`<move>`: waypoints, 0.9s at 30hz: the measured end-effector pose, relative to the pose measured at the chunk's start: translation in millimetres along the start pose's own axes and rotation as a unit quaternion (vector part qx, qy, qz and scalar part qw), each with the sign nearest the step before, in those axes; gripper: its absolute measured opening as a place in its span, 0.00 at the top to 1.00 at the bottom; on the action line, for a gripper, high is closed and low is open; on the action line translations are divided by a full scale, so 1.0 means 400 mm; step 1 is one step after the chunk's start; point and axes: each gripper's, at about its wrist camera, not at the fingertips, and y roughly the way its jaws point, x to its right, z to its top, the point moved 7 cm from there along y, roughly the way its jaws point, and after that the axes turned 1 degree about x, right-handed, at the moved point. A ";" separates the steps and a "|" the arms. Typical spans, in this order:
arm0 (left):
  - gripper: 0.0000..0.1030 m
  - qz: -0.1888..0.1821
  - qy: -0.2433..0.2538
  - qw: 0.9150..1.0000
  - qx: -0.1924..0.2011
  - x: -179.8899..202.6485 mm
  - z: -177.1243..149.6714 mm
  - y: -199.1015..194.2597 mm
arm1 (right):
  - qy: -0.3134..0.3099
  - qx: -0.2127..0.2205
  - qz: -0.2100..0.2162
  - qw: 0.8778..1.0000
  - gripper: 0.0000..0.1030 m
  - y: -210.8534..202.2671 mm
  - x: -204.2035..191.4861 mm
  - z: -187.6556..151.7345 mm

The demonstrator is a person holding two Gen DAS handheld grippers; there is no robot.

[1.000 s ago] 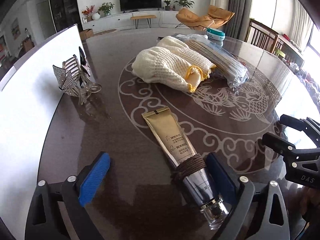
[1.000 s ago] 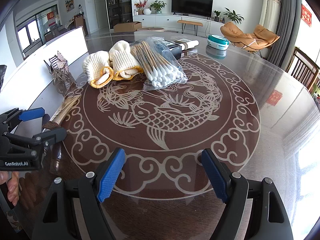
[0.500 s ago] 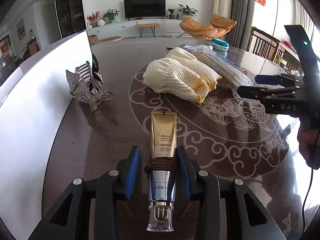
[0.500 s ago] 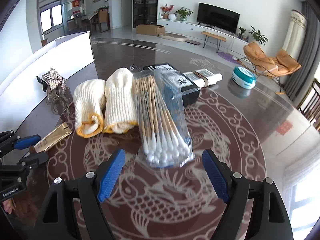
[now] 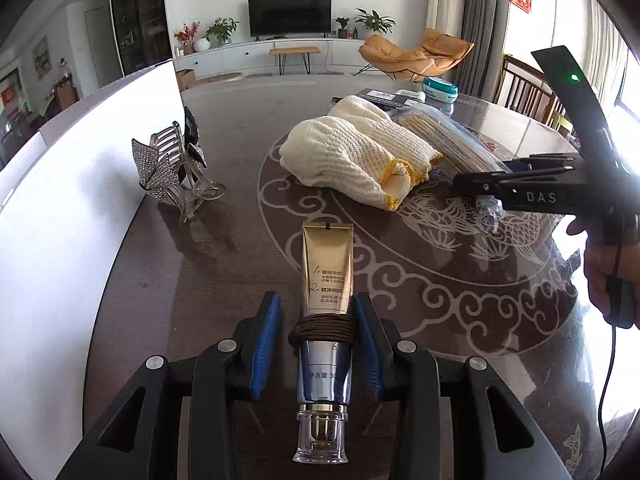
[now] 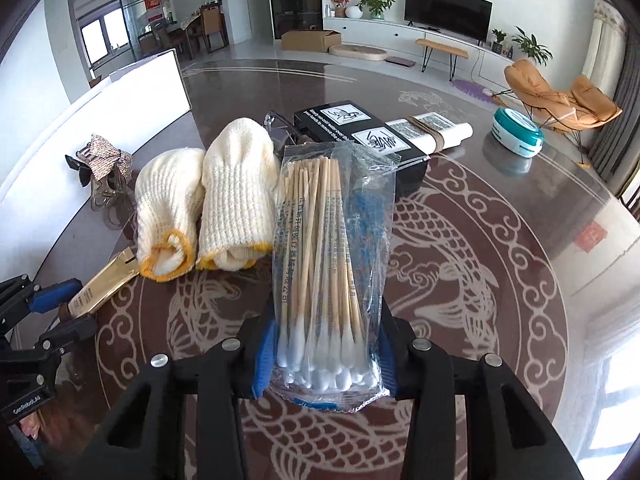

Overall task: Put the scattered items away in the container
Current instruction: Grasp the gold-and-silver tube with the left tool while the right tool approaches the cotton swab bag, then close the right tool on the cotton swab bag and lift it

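Cosmetic tube (image 5: 326, 312), gold and silver with a brown cord wound round its middle, lies on the dark patterned table (image 5: 224, 264) in the left wrist view, cap nearest the camera. The left gripper (image 5: 316, 334) pinches it at the cord, with the right pad touching and only a sliver showing at the left pad. The white container (image 5: 80, 208) stands to the left, beside a rhinestone hair claw (image 5: 168, 170). Lifting straight up before swinging left should keep the tube from dragging.

In the right wrist view, the right gripper (image 6: 326, 354), its jaws having just been closing, squeezes the near, cotton-tipped end of the cotton swab bag (image 6: 330, 264). Knit gloves (image 6: 208, 204) lie just left of it. Slippery film may slide, so a firm hold near the tips and a slow lift seem wise.
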 end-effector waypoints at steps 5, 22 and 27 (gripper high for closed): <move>0.63 0.000 0.000 1.000 0.000 0.001 0.000 0.000 | 0.025 0.008 -0.023 0.999 0.58 -0.085 -0.010 -0.116; 0.33 0.008 -0.007 1.000 -0.007 -0.006 -0.001 0.003 | 0.070 0.025 -0.070 0.995 0.28 -0.152 -0.011 -0.225; 0.23 0.013 -0.009 1.000 -0.013 -0.006 -0.006 0.004 | 0.082 0.021 -0.080 0.993 0.20 -0.148 0.000 -0.225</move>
